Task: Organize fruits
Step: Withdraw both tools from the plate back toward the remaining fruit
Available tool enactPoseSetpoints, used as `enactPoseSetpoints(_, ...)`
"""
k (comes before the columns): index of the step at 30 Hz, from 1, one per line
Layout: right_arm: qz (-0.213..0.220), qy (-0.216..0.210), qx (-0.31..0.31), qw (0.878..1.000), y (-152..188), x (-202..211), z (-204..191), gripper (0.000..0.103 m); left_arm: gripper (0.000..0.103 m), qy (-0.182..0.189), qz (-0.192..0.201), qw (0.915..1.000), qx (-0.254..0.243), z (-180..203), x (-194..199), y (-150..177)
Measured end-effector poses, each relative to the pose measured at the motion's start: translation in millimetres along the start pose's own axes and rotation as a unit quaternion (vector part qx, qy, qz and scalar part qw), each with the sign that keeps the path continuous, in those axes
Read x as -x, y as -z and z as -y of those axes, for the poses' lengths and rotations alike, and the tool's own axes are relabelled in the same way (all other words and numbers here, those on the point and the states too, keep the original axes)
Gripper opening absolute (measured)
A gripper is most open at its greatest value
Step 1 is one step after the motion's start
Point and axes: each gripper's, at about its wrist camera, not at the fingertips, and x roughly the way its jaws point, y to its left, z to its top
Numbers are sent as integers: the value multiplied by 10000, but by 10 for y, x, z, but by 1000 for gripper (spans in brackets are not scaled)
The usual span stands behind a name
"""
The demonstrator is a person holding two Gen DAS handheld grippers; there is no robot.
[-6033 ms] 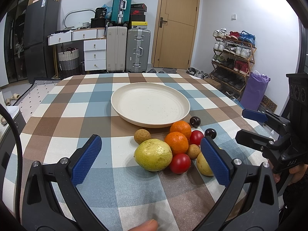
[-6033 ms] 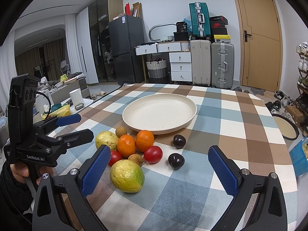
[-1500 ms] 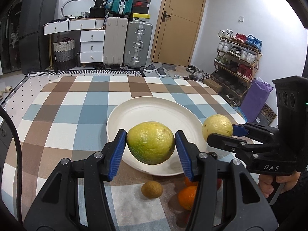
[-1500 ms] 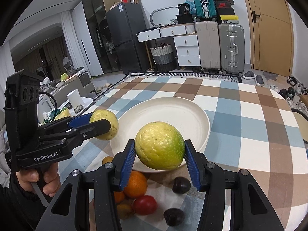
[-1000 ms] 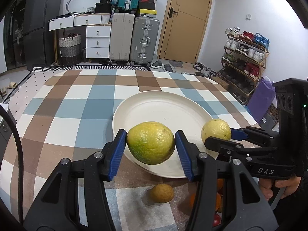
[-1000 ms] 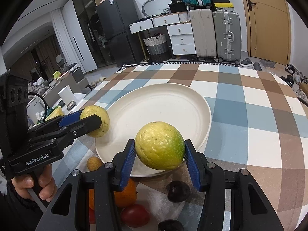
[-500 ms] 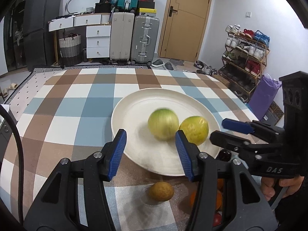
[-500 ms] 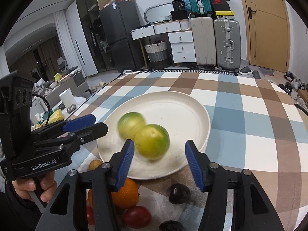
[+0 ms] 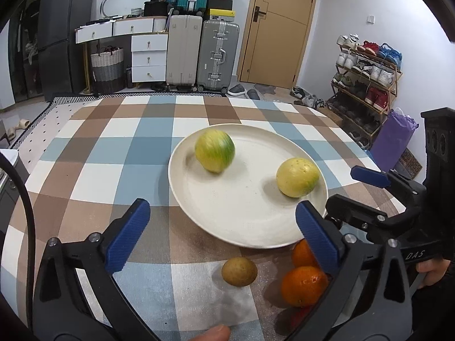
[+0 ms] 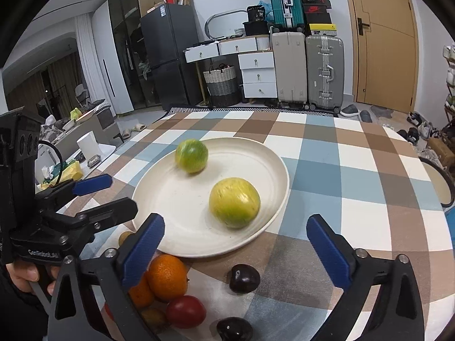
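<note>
Two yellow-green fruits lie on the cream plate [image 9: 241,213] [image 10: 176,199]. The far-left fruit [image 9: 214,155] [image 10: 191,155] is blurred with motion; the other fruit [image 9: 297,177] [image 10: 234,202] sits near the plate's right rim. My left gripper [image 9: 223,227] hovers over the plate's near edge, its jaws opening wide with nothing between them. My right gripper [image 10: 236,244] does the same from the right side, also empty. Loose on the cloth in front of the plate are oranges [image 9: 304,289] [image 10: 167,277], a small brown fruit [image 9: 239,271], a red tomato [image 10: 185,311] and dark plums [image 10: 244,278].
The checked tablecloth [image 9: 113,153] covers the table, with bare cloth left of and beyond the plate. A low side table with a white cup [image 10: 89,145] stands off the left edge. Suitcases [image 9: 199,54] and a shoe rack [image 9: 366,68] line the walls.
Both grippers were shut on a yellow-green fruit each; both have opened wide. The fruits dropped onto the plate and rolled apart, one toward the far left.
</note>
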Motion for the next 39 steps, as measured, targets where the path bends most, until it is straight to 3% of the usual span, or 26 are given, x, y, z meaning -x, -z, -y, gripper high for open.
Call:
enactPoseSetpoints(13, 13, 125, 109, 9999, 12, 35, -10, 103, 102, 0, -36, 10000, 28, -49, 23, 30)
enactPoseSetpoints(26, -183, 216, -38, 9996, 27, 135, 187, 103, 102, 173, -229, 9992, -288, 56, 110, 88)
enactPoseSetpoints(33, -262, 324, -263, 9988, 166, 306, 342, 103, 102, 236, -144, 9990, -357, 130, 208, 122)
enactPoseSetpoints(39, -396, 247, -90, 9989, 298, 434, 239, 103, 102, 205, -140, 9989, -402, 168, 270, 238)
